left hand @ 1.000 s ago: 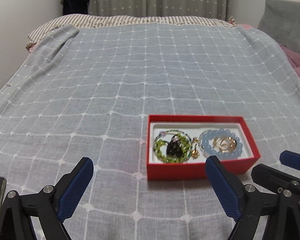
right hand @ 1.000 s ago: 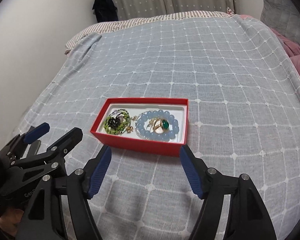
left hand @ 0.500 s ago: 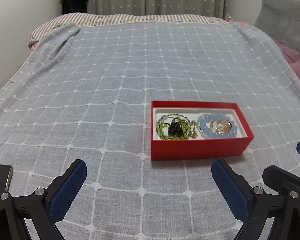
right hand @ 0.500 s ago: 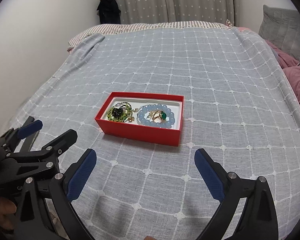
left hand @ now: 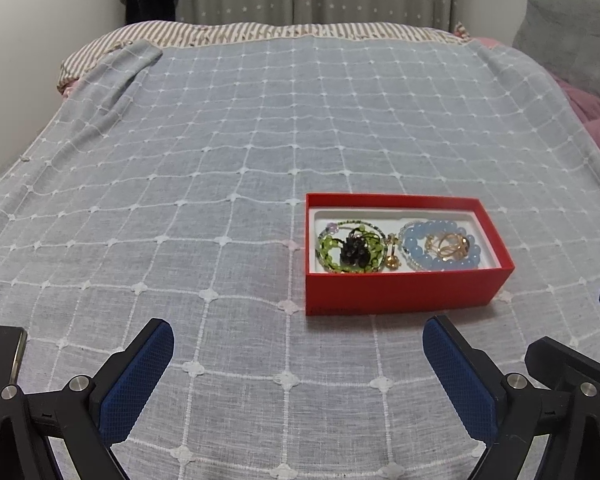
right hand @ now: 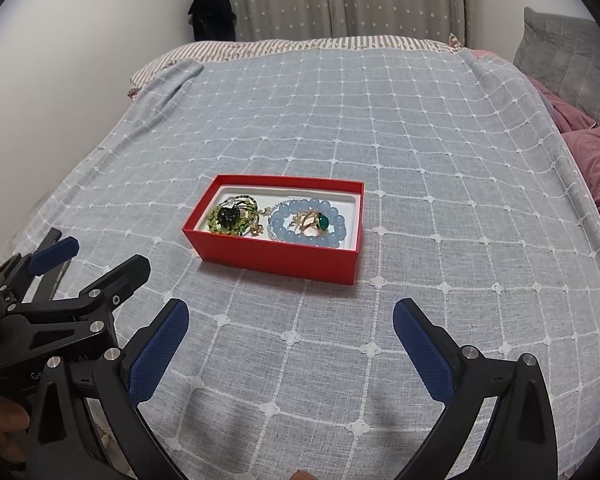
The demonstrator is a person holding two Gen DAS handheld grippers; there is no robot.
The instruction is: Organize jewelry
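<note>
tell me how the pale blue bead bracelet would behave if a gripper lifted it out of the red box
The blue bead bracelet is a loop of round beads, so it would probably sag and slip on the pads. The gold ring inside it may snag. Neither open gripper touches it.

Soft, even indoor light falls on the bedspread with no glare, and the only shadow of note is a faint one under the red box along its near wall. Both views are sharp at the centre, but fisheye bending curves the grid lines toward the rims, most at 3 and 9 o'clock. The right wrist view has black vignette corners at 1, 5, 7 and 11 o'clock.
</note>
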